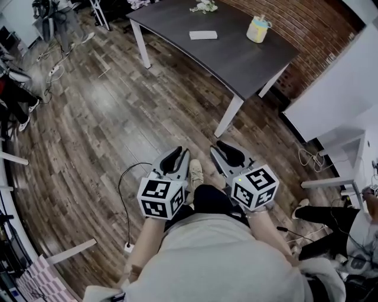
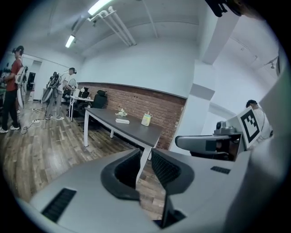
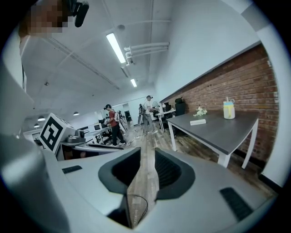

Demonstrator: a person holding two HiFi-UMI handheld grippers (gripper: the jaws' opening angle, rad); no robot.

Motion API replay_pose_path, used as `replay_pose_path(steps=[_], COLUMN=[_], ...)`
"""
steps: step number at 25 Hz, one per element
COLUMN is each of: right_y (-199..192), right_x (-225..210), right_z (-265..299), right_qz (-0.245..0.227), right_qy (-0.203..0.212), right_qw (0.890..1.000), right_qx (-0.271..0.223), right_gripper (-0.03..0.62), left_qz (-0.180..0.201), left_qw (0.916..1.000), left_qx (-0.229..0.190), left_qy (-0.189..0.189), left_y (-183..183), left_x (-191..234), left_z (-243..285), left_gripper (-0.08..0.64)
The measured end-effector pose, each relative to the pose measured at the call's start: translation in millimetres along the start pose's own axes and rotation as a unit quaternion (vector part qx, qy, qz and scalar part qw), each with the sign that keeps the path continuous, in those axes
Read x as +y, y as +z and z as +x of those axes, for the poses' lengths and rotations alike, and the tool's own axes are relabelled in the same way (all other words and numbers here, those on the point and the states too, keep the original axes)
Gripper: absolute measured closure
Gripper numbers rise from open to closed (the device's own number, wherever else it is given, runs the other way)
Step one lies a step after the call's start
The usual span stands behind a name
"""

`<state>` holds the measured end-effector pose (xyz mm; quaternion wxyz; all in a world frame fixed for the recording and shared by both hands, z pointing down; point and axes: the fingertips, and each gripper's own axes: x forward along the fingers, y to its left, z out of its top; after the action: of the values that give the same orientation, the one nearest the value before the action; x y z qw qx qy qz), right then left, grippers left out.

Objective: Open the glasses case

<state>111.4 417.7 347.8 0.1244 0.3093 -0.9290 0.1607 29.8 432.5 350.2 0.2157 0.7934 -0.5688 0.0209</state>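
The flat white glasses case (image 1: 203, 35) lies closed on the dark grey table (image 1: 236, 56), far ahead of both grippers. It is also small in the left gripper view (image 2: 122, 121) and in the right gripper view (image 3: 198, 122). My left gripper (image 1: 176, 159) and right gripper (image 1: 228, 153) hang side by side over the wooden floor, near my knees and short of the table. The left gripper (image 2: 144, 157) has its jaws a narrow gap apart with nothing between them. The right gripper (image 3: 147, 157) stands wider open and is also empty.
A yellow cup (image 1: 258, 29) and a small plant (image 1: 204, 7) also stand on the table. A brick wall (image 1: 295, 17) runs behind it, with white furniture (image 1: 336, 88) at the right. A black cable (image 1: 125, 194) lies on the floor. People (image 2: 11, 86) stand far off.
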Motion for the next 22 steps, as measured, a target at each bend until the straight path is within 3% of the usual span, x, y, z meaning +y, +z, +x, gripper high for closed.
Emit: replay_pose_path(steps=[2,7,22], right_y=[7,32,107], right_x=[-12,-49,-162], right_z=[14,52,170], right_qz=[-0.001,-0.008,-0.01], right_qy=[0.002,0.008,0.038], right_qw=[1.0,1.0,0.999], right_qx=[-0.001,0.0,0.001], right_gripper=[0.5,0.485,0.474], left_qz=[0.001,0.004,-0.001], left_qw=[1.0,0.9998,0.9989], left_qx=[0.001,0.0,0.0], left_qy=[0.003,0.017,0.048], left_y=[7,31,110], left_x=[10,35,110], left_z=[13,56,203], left_gripper=[0.458,0.434,0.431])
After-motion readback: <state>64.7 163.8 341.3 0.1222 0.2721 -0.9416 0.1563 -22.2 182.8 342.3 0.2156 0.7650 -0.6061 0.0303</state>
